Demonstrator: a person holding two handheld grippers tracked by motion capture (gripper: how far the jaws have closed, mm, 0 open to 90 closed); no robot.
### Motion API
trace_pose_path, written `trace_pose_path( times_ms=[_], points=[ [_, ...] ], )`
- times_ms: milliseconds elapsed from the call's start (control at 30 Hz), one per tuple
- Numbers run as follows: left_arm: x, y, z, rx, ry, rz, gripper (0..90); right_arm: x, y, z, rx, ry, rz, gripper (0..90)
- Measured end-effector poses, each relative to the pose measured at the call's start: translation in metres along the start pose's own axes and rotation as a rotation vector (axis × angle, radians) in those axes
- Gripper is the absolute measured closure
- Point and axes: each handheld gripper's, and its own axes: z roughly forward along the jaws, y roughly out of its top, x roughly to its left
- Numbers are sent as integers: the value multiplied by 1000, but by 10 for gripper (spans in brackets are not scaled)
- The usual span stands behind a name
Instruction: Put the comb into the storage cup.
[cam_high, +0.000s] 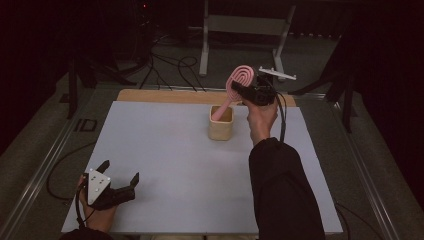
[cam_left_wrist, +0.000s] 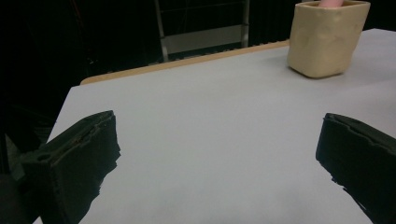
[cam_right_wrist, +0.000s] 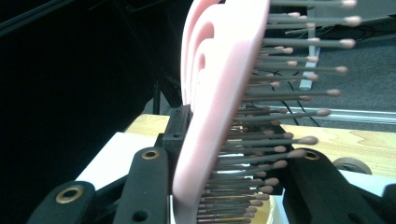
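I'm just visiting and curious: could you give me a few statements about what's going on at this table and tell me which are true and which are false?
1. The right hand-held gripper is closed on a pink hairbrush. True.
2. The hairbrush lies flat on the table. False: it is held up, its handle end down in the beige cup.
3. The left hand-held gripper holds the cup. False: its jaws stand open and empty at the near left of the table, far from the cup.
4. The cup stands upright on the table. True.
5. The brush's bristles lie between the right hand-held gripper's jaws. True.
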Motion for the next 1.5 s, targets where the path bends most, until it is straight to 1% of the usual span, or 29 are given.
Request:
trace_pose_path(
  times_ms=[367, 1500],
  points=[
    [0, 0, 0, -3, 6, -3, 1, 0, -3, 5, 14, 4, -6, 635],
    [1, 0, -1, -4, 6, -6, 1, 1, -14, 15, 45, -9, -22, 634]
  ],
)
